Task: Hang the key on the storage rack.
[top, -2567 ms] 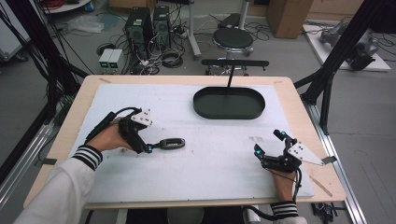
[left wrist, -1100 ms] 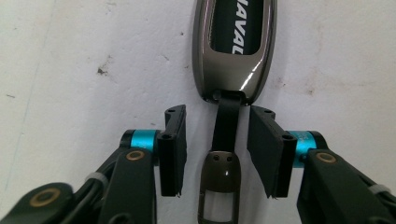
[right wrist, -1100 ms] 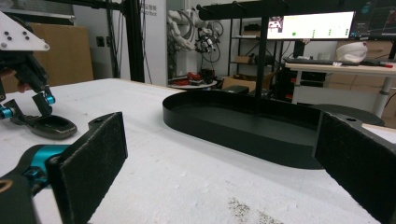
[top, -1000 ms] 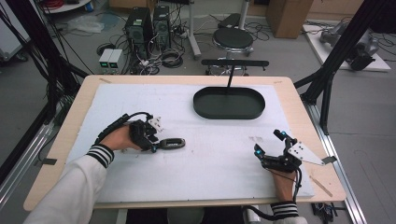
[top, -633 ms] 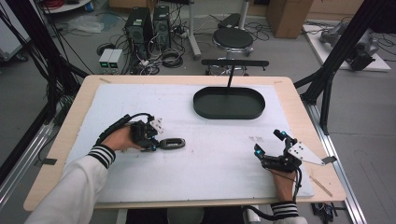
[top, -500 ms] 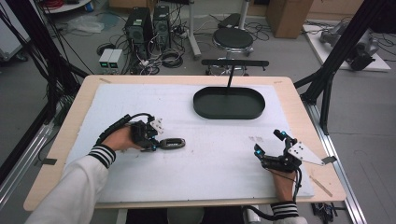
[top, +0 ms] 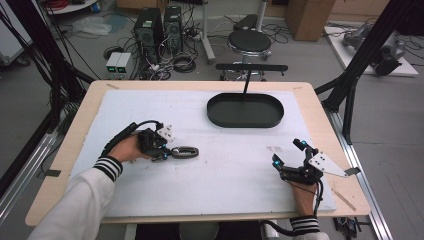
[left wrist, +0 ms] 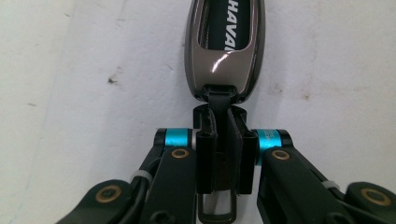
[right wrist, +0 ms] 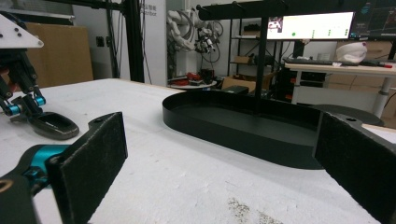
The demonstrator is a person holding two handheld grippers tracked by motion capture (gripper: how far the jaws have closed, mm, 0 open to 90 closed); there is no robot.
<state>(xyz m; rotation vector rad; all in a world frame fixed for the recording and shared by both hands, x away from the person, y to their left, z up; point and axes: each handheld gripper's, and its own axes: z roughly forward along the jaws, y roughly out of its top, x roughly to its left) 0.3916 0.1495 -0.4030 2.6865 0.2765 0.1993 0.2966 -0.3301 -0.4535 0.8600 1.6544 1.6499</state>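
Left claw [left wrist: 219, 140] clamped tight on the short black strap tab at the near end of the glossy bronze-grey oval key fob [left wrist: 225, 51], jaws having just been closing, tab pinched between the pads. Same claw [top: 161, 154] seen from above at left of the white foam-covered bench [top: 235, 175], fob [top: 184, 151] lying flat just to its right, touching at the tab. Long axis of fob running left–right across the bench, in line with the jaws, body pointing away from the claw toward the middle. Left hand [top: 127, 148] by far the nearer; right claw [top: 287, 159] well apart at near right, jaws spread wide, nothing between the rough black pads [right wrist: 93, 161].

Fob: smooth metallic shell, rounded, bright highlight, dark window with white lettering. Strap looking soft, likely leather; metal ring below it between the jaws. Black oval shallow tray [top: 245, 110] at far centre, thin upright wall, matt, empty. Tray lying far and right of the fob. Bench cover grainy, lightly scuffed.
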